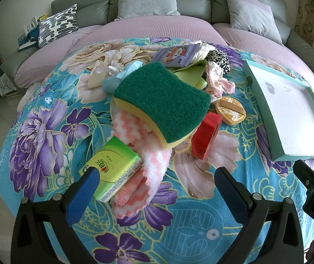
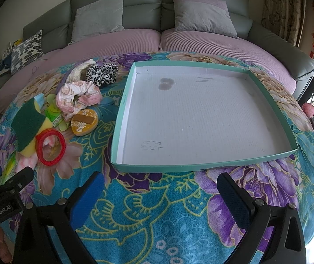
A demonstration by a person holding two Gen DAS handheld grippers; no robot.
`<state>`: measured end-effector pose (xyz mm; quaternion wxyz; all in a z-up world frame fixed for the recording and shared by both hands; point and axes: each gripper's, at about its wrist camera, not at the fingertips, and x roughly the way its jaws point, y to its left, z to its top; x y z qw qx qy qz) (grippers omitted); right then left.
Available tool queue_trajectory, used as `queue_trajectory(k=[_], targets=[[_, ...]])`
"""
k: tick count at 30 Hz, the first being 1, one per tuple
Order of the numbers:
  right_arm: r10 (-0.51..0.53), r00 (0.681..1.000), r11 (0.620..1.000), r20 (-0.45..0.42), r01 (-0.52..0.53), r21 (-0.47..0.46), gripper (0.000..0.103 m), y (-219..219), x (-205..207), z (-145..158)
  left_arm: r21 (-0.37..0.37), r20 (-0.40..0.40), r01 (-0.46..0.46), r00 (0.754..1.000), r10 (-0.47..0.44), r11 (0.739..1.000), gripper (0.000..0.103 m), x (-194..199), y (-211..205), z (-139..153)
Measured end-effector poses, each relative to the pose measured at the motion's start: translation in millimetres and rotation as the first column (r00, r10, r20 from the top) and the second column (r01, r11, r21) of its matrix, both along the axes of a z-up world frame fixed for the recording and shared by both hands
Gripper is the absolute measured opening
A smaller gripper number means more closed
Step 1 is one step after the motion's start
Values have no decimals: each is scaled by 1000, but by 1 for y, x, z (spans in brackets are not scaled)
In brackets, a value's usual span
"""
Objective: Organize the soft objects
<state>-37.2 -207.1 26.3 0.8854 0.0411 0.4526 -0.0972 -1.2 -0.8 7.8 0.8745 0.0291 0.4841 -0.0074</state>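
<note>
A pile of soft things lies on the floral cloth: a green-and-yellow sponge [image 1: 163,103], a pink-and-white fluffy cloth [image 1: 143,154], a green tissue pack [image 1: 112,169], a pink scrunchie [image 2: 77,96] and a leopard scrunchie [image 2: 101,72]. A shallow teal-rimmed tray [image 2: 201,162] lies empty to the right. My left gripper [image 1: 157,176] is open just short of the tissue pack and fluffy cloth. My right gripper [image 2: 161,187] is open and empty in front of the tray's near rim.
A red tape roll [image 1: 205,136] and an orange oval box [image 1: 230,110] lie between the pile and the tray [image 1: 289,156]. A purple printed packet [image 1: 174,55] lies at the back. A sofa with grey cushions [image 2: 99,15] stands behind the table.
</note>
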Motion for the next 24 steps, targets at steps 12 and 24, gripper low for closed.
queue_trajectory(k=[12,24], targets=[[2,1000,1000,-3,-2,-8,103,1,0,1,3,1,-2,1000,2,1000,103,-1,2,5],[71,994,997,87,-72,6,103,29,6,33,83,37,41,998,-44,996,103,-14,34,16]])
